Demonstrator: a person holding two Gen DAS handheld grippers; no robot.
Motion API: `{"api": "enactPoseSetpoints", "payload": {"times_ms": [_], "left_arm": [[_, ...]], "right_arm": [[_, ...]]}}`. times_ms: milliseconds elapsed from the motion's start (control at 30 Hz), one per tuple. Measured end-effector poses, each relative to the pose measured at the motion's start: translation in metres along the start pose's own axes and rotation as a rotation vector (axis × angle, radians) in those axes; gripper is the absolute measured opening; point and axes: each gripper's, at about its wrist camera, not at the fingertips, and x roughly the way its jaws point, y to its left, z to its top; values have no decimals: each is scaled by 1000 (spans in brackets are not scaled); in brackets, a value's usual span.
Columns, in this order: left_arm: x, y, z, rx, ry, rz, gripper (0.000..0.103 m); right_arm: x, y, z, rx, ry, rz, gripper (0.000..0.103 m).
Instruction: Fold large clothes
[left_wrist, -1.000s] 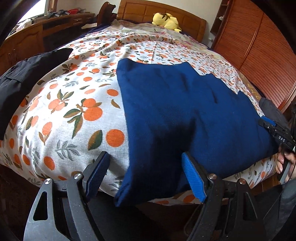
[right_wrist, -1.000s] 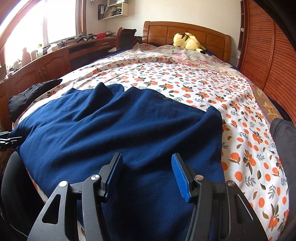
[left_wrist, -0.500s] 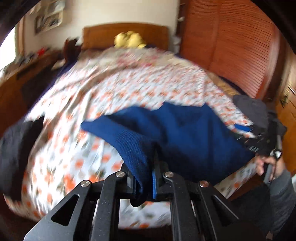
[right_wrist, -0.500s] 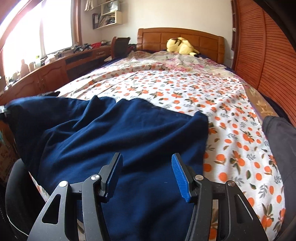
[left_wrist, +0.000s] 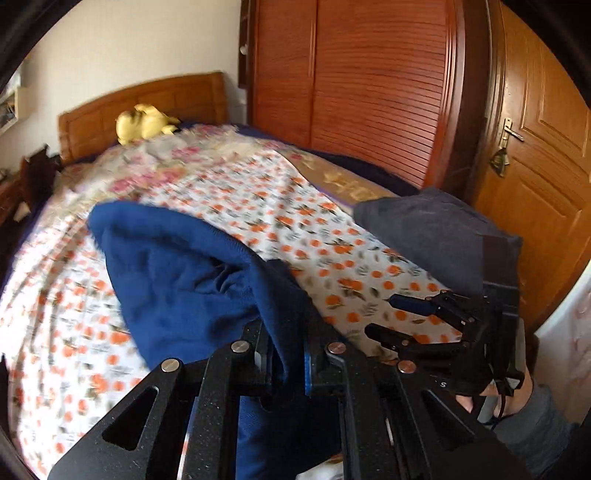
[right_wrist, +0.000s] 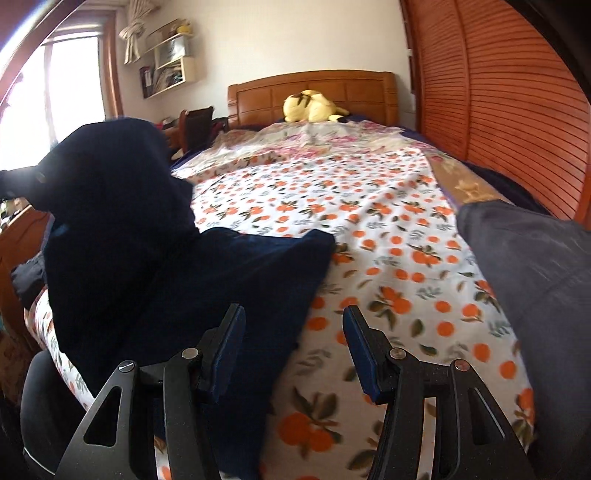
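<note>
Left gripper (left_wrist: 286, 354) clamped on blue garment (left_wrist: 177, 280), lifting its edge off the bed (right_wrist: 369, 221). Right gripper (right_wrist: 293, 347) jaws apart, empty, above the sheet beside the garment. Grey clothing (right_wrist: 546, 295) right. Yellow plush (right_wrist: 314, 107) at headboard.

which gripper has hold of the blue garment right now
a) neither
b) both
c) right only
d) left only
d: the left gripper is clamped on a bunched fold of the blue garment, while the right gripper stands open above the bedspread with nothing between its fingers.
</note>
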Motion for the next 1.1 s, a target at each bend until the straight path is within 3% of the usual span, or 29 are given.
{"api": "enactPoseSetpoints", "payload": {"times_ms": [200, 367, 467, 533, 633, 667, 900, 1100], "left_arm": [[36, -11, -16, 8, 116, -44, 12], [30, -3, -26, -16, 113, -15, 17], [14, 1, -25, -13, 61, -10, 34], [4, 4, -24, 3, 17, 11, 55], [-16, 14, -27, -5, -30, 48, 77], [-23, 20, -30, -14, -45, 53, 79], [-40, 62, -71, -81, -58, 115, 80], [-40, 95, -98, -147, -42, 151, 80]], "right_arm": [[-9, -14, -7, 31, -1, -19, 57], [-10, -14, -3, 37, -5, -20, 57], [-7, -10, -1, 25, -6, -15, 57], [-4, -7, 3, 23, -8, -8, 57], [0, -1, 8, 11, -18, 11, 57], [-2, 4, 12, 3, -28, 18, 57], [-18, 23, 23, -18, -115, 48, 57], [-14, 35, 18, -34, -132, 53, 57]]}}
